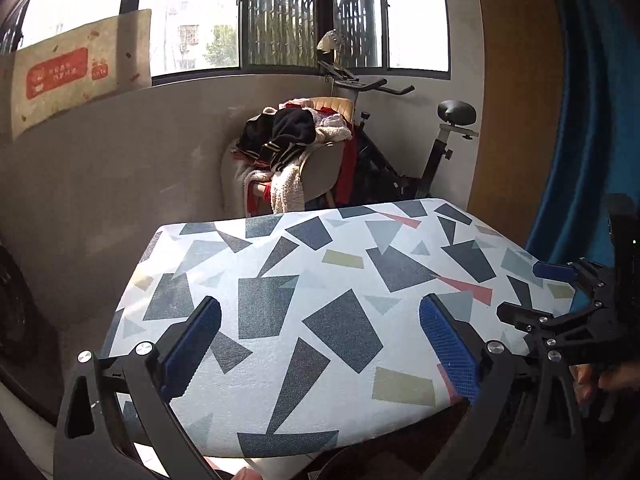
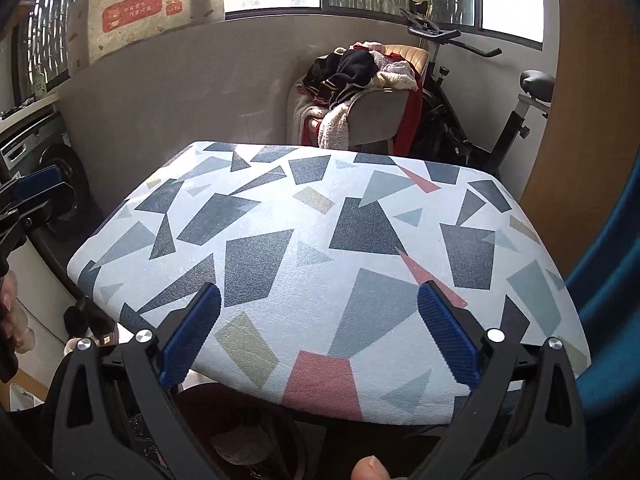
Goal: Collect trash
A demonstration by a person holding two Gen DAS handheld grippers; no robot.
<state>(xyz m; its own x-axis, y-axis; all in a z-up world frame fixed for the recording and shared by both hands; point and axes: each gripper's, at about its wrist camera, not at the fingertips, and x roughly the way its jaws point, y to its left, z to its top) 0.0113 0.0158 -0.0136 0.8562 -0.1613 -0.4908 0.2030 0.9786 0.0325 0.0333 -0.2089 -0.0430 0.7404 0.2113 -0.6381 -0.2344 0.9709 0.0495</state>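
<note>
Nearest first: right gripper (image 2: pixel 319 300) spread wide, nothing between the blue pads (image 2: pixel 188 340). Left gripper (image 1: pixel 320 308) equally wide, also empty. Both hanging over the near edge of the table (image 2: pixel 280 216), pointing down and across it.

Directly below the right claw, tucked under the table's near edge: dark bin (image 2: pixel 192 404) with a crumpled pale wad (image 2: pixel 240 446) inside. Reads as trash already in the bin; can't confirm what the wad is, too dark.

Patterned cloth shows no loose trash in either view. Busy print though, so easy to miss a flat scrap against the grey and pink shapes.

Step in hand, by judgement: find the next piece.
- Keep both claws wide until lined up on a target.
- Sweep the cloth slowly, then the floor by the bin and the white scrap (image 2: pixel 20 396) at lower left; unclear whether that counts as trash.
- Approach flat scraps at a shallow angle, one pad sliding under, to avoid pinching the cloth.
- Hold claws apart from each other; close together at the table's right corner in the left view.

Further back: chair (image 2: pixel 380 120) heaped with clothes, exercise bike (image 2: pixel 520 120), washer (image 2: pixel 60 184) at left. Not trash, leave alone.
</note>
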